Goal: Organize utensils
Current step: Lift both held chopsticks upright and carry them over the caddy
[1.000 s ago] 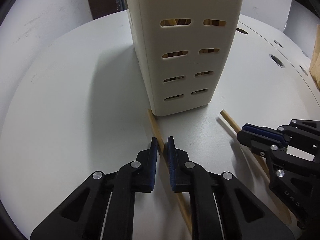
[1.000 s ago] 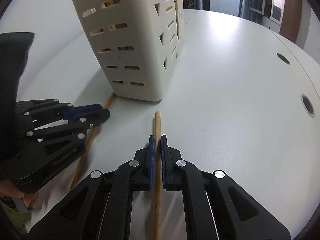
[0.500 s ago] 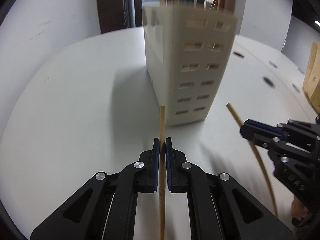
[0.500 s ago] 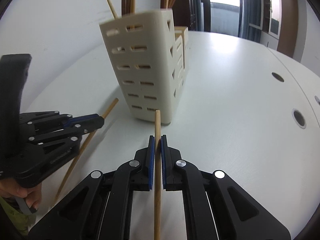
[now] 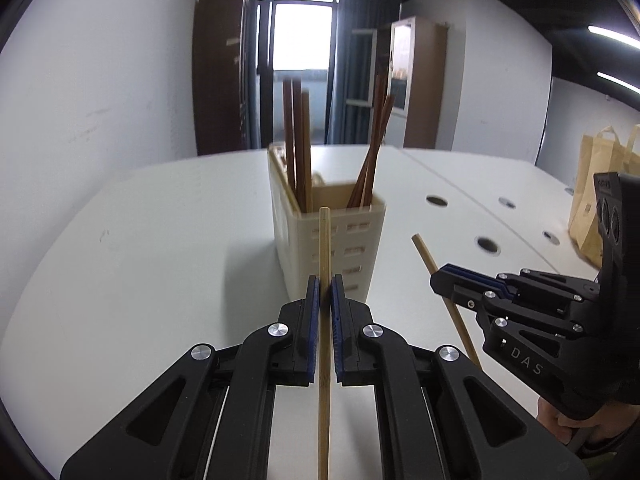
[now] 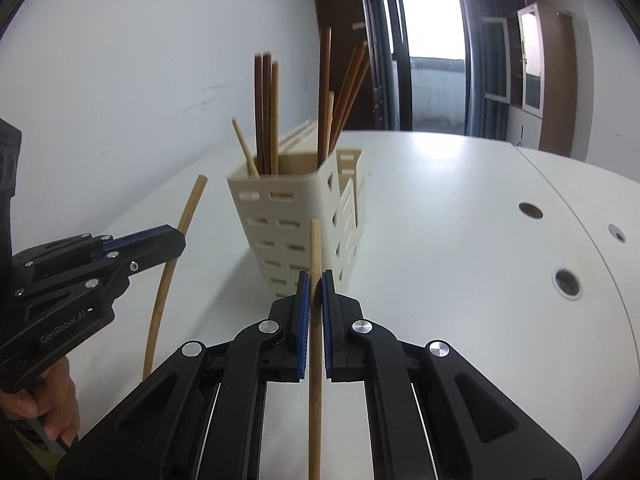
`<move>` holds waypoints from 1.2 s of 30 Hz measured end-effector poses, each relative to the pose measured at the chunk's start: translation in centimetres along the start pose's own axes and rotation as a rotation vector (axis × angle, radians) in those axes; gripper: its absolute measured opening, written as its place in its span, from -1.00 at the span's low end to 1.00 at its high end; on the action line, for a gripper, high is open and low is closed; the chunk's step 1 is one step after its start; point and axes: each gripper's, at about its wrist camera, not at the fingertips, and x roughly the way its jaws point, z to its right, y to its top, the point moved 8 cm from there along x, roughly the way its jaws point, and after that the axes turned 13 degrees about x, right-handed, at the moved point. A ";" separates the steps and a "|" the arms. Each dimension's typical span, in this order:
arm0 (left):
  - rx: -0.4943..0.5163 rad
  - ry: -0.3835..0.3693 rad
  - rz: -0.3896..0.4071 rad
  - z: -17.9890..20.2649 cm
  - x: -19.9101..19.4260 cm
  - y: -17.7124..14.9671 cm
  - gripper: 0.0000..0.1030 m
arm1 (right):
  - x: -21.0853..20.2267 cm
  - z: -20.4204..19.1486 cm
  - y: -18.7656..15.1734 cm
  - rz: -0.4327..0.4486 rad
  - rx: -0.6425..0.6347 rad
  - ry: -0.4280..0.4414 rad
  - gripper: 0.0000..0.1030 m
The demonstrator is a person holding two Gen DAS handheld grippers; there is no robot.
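Both grippers are each pinching a light chopstick: left gripper clamps one chopstick, right gripper clamps the other chopstick. The cream holder sits at 12 o'clock on the white table, dark chopsticks inside.

- Lighting: dim room; daylight enters by a far window, blown out to white in both views.
- Ceiling: two strip lights glow at the upper right of the left wrist view.
- Glare: pale sheen on the white table below the window.
- Shadows: soft, falling from the cream holder toward the camera.
- Blur: dark sticks in the holder smeared in the left wrist view; sharper in the right.
- Distortion: strong fisheye curve, black corners.
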 end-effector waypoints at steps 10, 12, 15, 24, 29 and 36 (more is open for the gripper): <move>0.010 0.031 0.191 -0.9 -3.0 5.1 -0.89 | -1.8 -1.8 4.9 0.127 -0.045 0.025 -0.87; 0.006 0.041 0.228 -1.3 -3.6 5.9 -0.89 | -2.2 -2.2 5.8 0.157 -0.054 0.037 -0.87; 0.002 0.053 0.279 -1.3 -3.5 7.2 -0.89 | -2.5 -2.5 7.0 0.201 -0.069 0.043 -0.87; -0.015 0.064 0.417 -2.2 -4.7 10.2 -0.89 | -1.4 -2.3 10.1 0.285 -0.076 0.075 -0.87; -0.022 0.064 0.496 -2.1 -5.2 11.5 -0.89 | -1.5 -2.4 11.5 0.341 -0.074 0.099 -0.87; -0.043 0.062 0.608 -2.2 -6.8 12.8 -0.89 | -2.6 -2.9 13.8 0.445 -0.046 0.165 -0.87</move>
